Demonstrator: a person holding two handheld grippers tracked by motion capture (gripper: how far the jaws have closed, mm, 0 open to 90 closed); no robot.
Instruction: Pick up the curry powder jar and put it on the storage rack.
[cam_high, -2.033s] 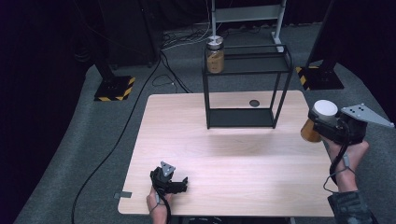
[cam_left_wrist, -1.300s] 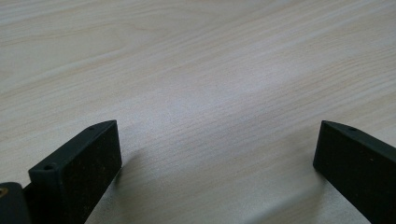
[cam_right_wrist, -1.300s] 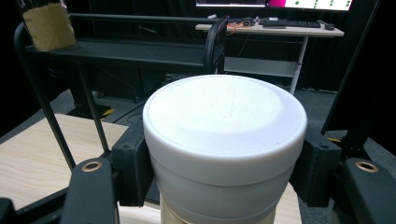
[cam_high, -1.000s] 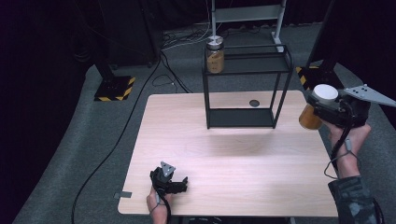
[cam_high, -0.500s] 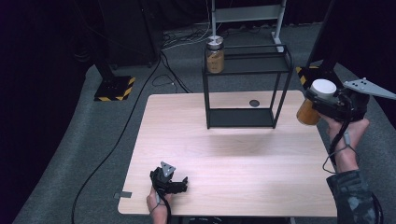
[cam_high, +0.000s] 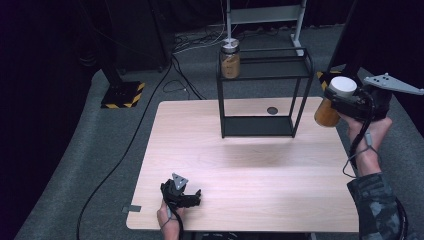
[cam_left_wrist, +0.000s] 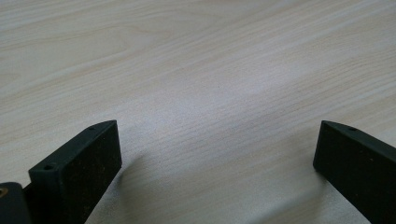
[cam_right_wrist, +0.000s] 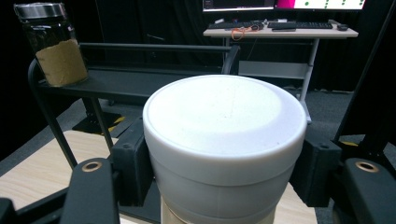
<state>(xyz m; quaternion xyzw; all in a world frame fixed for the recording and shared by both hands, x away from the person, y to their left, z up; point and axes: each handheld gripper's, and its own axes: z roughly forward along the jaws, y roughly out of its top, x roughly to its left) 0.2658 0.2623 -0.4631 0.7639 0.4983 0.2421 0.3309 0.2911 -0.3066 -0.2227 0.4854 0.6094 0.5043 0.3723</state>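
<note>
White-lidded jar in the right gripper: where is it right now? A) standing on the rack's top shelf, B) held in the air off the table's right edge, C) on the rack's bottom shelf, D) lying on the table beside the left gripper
B: the right gripper is shut on the white-lidded jar, holding it in the air right of the rack.

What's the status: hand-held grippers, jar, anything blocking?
Right hand-held gripper shut on white-lidded jar, held above table's right edge. Left hand-held gripper open, over table. Shelf rack ahead, second jar on top.

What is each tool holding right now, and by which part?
The right tool grips the white-lidded jar by its lid sides. The left tool is open, holding nothing.
</note>
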